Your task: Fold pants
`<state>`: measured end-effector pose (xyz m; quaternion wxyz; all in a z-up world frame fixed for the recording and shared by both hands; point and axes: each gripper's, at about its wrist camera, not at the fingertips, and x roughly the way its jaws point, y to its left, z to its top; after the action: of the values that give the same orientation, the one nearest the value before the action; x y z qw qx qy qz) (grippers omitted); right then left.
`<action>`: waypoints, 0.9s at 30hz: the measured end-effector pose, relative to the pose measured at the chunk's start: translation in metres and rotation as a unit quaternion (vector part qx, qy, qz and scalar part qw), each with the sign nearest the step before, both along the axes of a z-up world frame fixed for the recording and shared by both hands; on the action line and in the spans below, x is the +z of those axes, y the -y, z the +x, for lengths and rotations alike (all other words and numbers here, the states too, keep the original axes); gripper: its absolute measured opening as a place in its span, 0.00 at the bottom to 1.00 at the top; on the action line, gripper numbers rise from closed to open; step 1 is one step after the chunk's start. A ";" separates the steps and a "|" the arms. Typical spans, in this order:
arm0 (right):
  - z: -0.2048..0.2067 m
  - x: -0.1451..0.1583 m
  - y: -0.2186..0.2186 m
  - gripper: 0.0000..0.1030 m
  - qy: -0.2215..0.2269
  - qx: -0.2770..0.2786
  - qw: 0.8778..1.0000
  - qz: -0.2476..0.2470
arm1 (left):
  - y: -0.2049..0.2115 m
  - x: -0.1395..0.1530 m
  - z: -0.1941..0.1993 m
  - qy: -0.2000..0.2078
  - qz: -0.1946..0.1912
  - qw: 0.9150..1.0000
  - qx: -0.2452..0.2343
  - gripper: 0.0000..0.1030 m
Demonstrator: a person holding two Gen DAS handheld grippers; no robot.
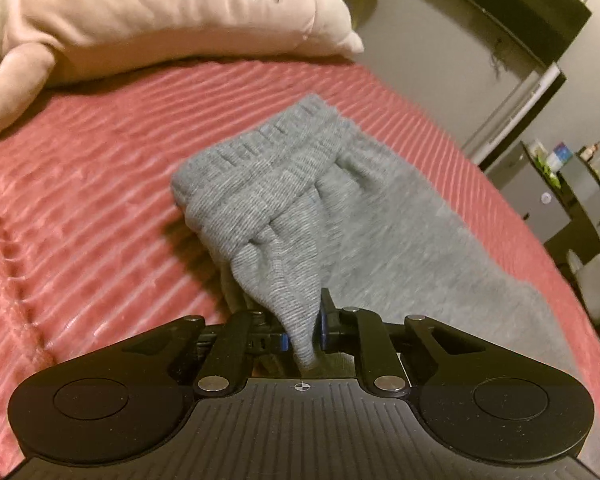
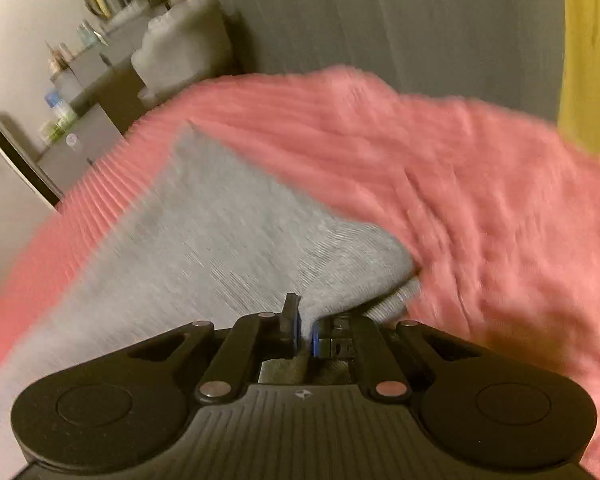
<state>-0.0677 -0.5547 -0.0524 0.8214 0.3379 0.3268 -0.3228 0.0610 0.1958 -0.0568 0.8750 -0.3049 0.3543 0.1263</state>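
Observation:
Grey knit pants (image 1: 300,200) lie on a pink ribbed bedspread (image 1: 80,200). In the left wrist view the ribbed waistband bunches up in front of my left gripper (image 1: 302,328), which is shut on a pinched fold of that waistband fabric. In the right wrist view the pants (image 2: 220,232) spread flat to the left, with a folded edge at the right. My right gripper (image 2: 305,334) is shut on a ridge of the grey cloth near that folded edge. The blue pads of both grippers press on fabric.
A beige pillow with printed text (image 1: 160,12) lies at the far end of the bed. The bedspread (image 2: 480,200) is rumpled to the right. Shelves with bottles (image 2: 68,92) and a grey chair (image 2: 184,44) stand beyond the bed's edge. A yellow curtain (image 2: 592,40) hangs at the right.

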 end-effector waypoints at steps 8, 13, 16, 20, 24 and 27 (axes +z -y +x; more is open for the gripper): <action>-0.014 0.024 0.005 0.06 0.064 -0.018 0.998 -0.002 | 0.003 0.019 -0.007 0.018 0.014 1.000 -0.009 0.15; -0.011 0.030 0.000 0.06 0.040 -0.025 0.999 -0.027 | 0.000 0.012 -0.009 0.002 0.025 1.000 -0.017 0.16; -0.012 0.021 0.005 0.07 -0.007 -0.035 0.999 -0.018 | -0.003 0.013 -0.012 -0.036 0.045 0.998 0.013 0.49; -0.030 0.026 0.005 0.12 -0.012 -0.079 0.997 -0.023 | 0.012 0.038 -0.023 -0.040 0.163 0.985 0.037 0.65; -0.041 0.038 -0.003 0.17 -0.024 -0.085 0.994 -0.059 | 0.041 0.058 -0.028 -0.029 0.249 0.968 0.017 0.77; -0.047 0.036 0.004 0.17 0.027 -0.073 0.997 0.013 | 0.062 0.061 -0.025 -0.009 0.207 0.978 -0.029 0.84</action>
<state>-0.1144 -0.5589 -0.0168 0.7995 0.3802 0.2833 -0.3688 0.0362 0.1341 0.0044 0.9192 -0.1055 0.3369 0.1746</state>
